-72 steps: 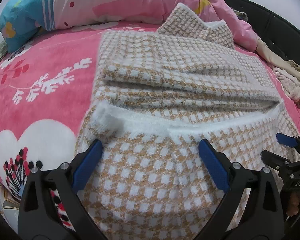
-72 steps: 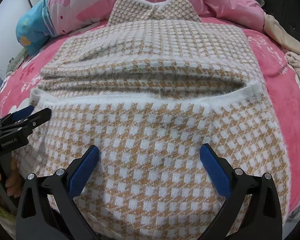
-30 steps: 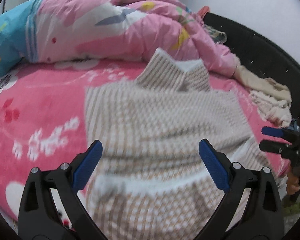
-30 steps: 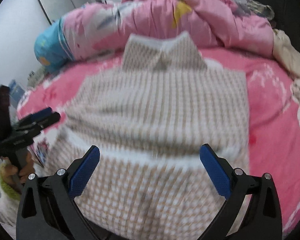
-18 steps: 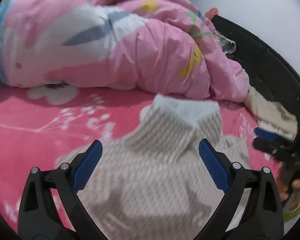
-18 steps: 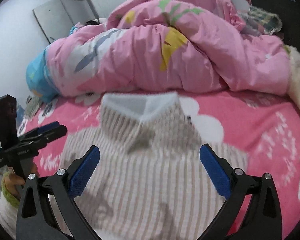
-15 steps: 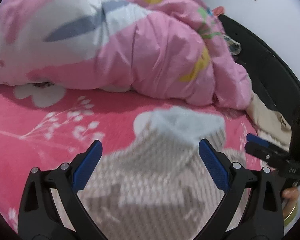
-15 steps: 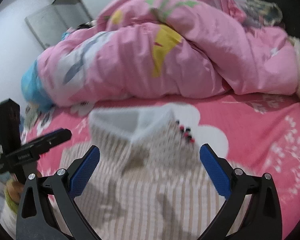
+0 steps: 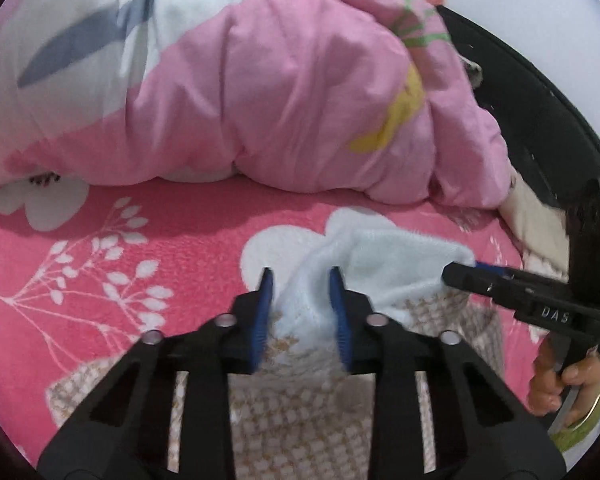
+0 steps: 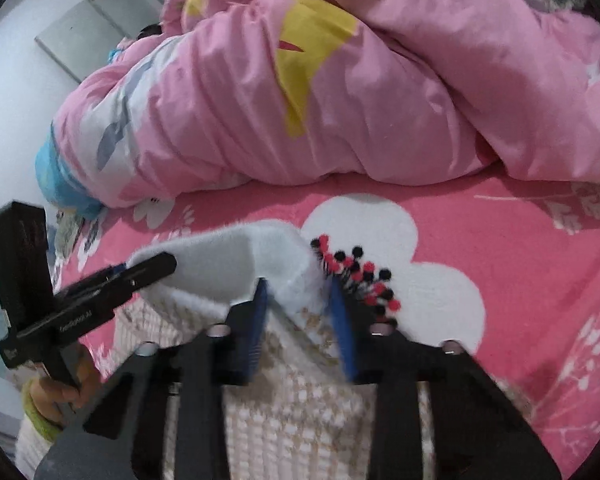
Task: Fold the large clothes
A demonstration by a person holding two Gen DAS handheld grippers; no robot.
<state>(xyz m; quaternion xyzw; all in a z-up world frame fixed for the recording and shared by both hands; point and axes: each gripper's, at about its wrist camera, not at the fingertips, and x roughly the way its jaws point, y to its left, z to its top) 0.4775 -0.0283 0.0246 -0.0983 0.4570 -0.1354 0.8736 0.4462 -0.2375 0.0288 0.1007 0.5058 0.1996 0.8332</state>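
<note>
Two claws pinch the white fuzzy edge of the beige-and-white checked knit sweater (image 9: 300, 412). The left claw (image 9: 300, 292) and right claw (image 10: 300, 300) each hold a corner over the pink flowered bed (image 9: 100, 240).

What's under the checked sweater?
The pink flowered blanket spreads out around the checked sweater, so it probably runs beneath it. That part is covered. Both tongs, left and right, pinch the sweater's white edge.

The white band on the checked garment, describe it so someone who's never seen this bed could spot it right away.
Start at the pink duvet heaped at the far side of the bed, then come forward over the pink flowered blanket to the tan-and-white checked garment. Its far edge is a plain fluffy white band, pinched at either end by the left gripper and right gripper, the only unpatterned fabric there.
</note>
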